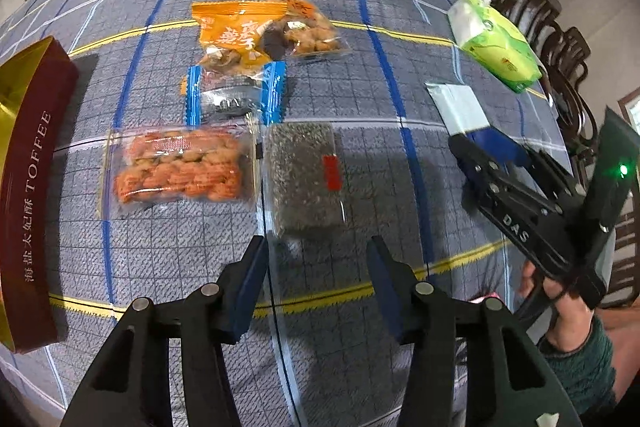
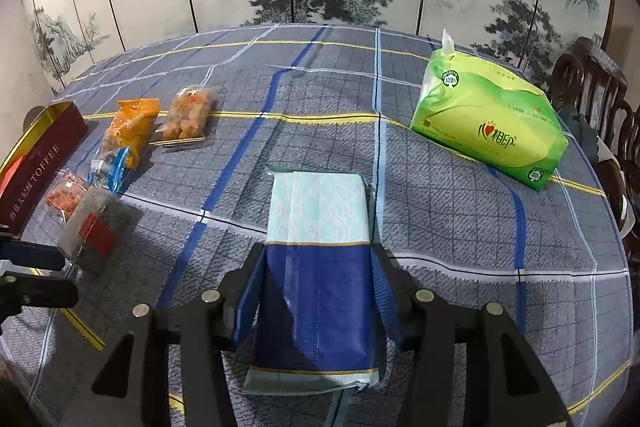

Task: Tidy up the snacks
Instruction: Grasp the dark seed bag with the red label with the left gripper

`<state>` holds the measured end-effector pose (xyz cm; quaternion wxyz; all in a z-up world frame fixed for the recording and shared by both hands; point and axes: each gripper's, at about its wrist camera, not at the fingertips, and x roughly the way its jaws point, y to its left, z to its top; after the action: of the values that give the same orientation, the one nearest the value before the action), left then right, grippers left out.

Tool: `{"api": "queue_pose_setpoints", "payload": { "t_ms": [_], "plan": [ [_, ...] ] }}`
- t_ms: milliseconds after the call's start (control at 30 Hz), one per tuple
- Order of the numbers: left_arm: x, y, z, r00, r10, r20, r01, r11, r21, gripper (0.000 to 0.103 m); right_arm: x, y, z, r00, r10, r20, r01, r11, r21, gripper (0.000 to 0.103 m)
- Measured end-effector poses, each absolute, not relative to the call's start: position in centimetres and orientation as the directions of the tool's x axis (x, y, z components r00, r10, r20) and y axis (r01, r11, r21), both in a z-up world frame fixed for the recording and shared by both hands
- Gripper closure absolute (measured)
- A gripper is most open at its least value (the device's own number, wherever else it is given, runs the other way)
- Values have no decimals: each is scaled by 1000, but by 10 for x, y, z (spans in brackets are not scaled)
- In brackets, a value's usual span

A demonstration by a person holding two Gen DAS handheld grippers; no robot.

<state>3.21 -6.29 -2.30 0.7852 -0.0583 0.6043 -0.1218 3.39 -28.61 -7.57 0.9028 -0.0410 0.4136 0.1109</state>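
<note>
While right gripper [image 2: 318, 291] clasps blue-and-mint packet [image 2: 318, 227], left gripper [image 1: 316, 275] agape — tablecloth [image 2: 460, 227] below

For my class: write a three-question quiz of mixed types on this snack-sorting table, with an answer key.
1. True or false: the left gripper is shut on the dark seed packet.
2. Which packet sits between the fingers of the right gripper? A) green tissue pack B) blue and pale packet C) orange packet
3. Fill in: the English word printed on the red box is ____.

Key: 1 false, the jaws are open and short of it; 2 B; 3 TOFFEE.
</note>
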Motion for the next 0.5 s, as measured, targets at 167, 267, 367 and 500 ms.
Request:
{"api": "queue_pose_setpoints", "payload": {
  "t_ms": [167,267,367,500],
  "plan": [
    [43,-66,-27,233,-249,-940,99,968,-232,55,34,-286,-76,633,168,-756,-236,972,18,49],
    [52,-69,-30,236,-232,-944,88,972,-217,55,33,-285,-76,633,169,-756,-236,971,19,49],
    [62,-74,-31,235,-227,-945,86,973,-212,55,33,-285,-76,633,168,-756,-237,971,17,49],
    [71,-80,-32,247,-205,-947,93,978,-187,55,34,-285,-76,633,168,-756,-237,971,17,49]
  ]
}}
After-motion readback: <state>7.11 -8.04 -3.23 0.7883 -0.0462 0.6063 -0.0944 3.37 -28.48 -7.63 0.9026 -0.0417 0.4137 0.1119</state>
